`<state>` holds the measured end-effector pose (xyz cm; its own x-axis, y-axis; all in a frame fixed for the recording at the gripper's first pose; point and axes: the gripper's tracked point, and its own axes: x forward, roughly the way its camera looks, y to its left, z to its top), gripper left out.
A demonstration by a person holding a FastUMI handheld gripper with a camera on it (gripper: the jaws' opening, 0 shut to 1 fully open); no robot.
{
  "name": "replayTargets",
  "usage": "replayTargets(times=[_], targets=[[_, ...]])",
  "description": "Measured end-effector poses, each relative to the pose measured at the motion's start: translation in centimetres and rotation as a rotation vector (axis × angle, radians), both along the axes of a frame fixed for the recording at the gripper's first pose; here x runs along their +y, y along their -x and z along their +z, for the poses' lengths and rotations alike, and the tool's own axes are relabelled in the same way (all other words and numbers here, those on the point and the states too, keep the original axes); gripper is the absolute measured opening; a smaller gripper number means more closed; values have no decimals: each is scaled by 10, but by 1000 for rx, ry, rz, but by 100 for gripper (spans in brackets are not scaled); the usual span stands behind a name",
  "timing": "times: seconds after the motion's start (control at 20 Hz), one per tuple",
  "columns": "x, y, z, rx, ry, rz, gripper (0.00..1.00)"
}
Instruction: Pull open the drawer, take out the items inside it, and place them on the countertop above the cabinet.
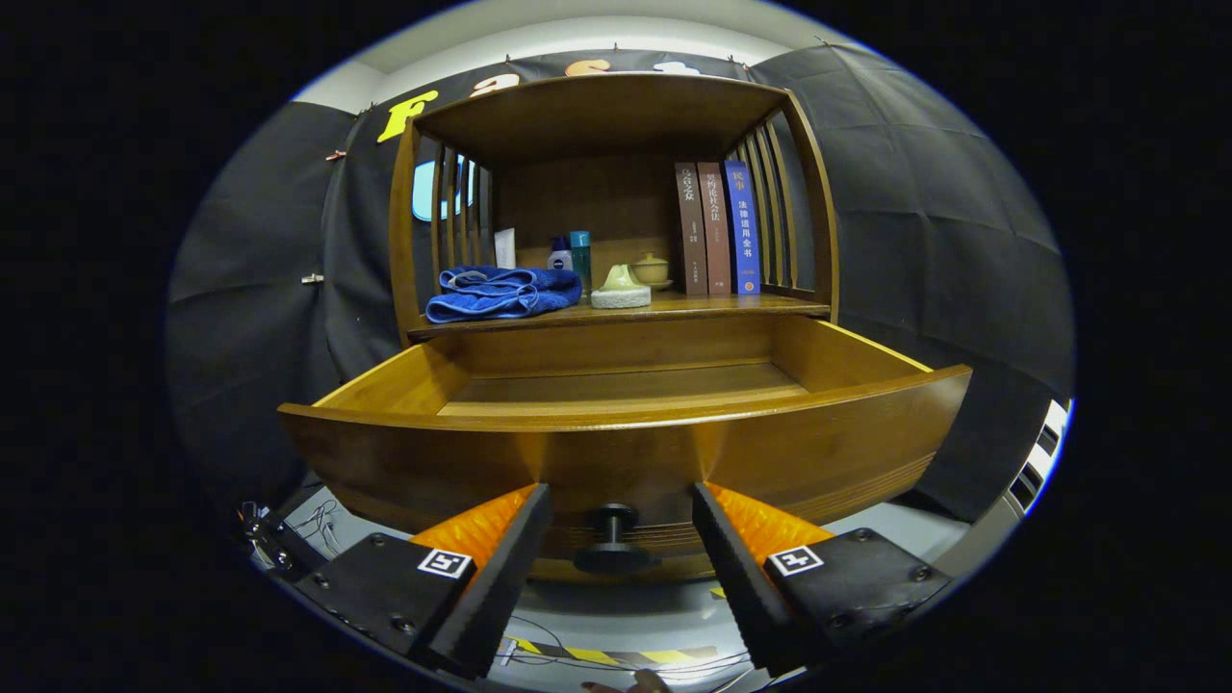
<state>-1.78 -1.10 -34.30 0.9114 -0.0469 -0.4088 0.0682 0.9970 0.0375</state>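
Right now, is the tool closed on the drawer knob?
No, the tool is open; the drawer knob stands between its fingers, with a gap on each side.

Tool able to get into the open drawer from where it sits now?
Probably not directly. The tool is open, fingers either side of the knob, low against the drawer front. That front panel blocks a straight path; it would likely need to lift over the rim first.

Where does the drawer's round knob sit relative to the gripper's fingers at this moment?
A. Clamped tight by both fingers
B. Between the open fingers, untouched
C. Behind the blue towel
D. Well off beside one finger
B. The knob on the pulled-out drawer stands in the gap of the open gripper, with clear space to each finger.
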Motion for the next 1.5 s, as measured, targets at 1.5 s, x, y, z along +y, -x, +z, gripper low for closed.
replayTargets(times=[1.5], targets=[[-1,-194,-28,-44,1,-27,99]])
